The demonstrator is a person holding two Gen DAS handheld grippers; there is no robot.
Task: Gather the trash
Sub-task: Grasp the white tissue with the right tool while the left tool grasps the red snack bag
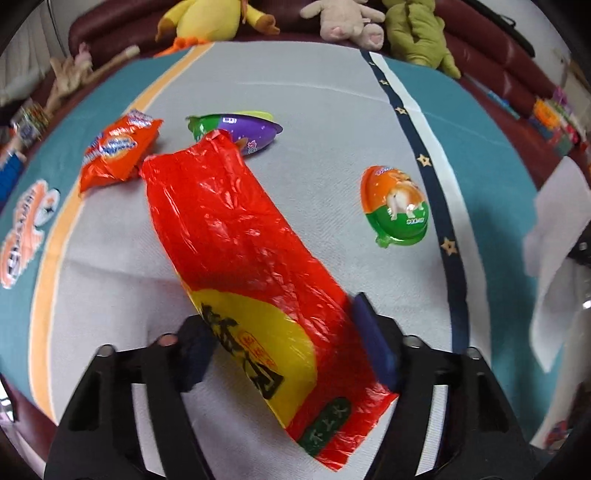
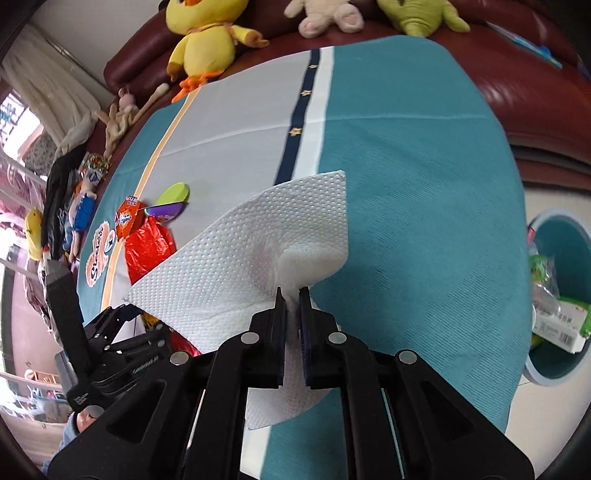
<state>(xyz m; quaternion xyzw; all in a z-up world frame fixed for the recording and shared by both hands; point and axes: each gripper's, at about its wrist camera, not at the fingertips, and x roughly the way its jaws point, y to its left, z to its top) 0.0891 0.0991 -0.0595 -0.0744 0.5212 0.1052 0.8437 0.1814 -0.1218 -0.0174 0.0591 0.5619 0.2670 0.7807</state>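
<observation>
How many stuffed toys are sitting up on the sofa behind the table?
3: a yellow duck on the left, a pinkish bunny in the middle, a green one on the right. More may sit outside the picture.

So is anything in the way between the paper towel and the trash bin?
Nothing visible is. The right gripper pinches the paper towel above the teal cloth, and the bin sits open past the cloth's right edge, with only bare cloth between.

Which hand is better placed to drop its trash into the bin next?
Right. Its tongs are shut on the paper towel, and the bin shows at that view's right edge. The left tongs only straddle the red wrapper.
</observation>
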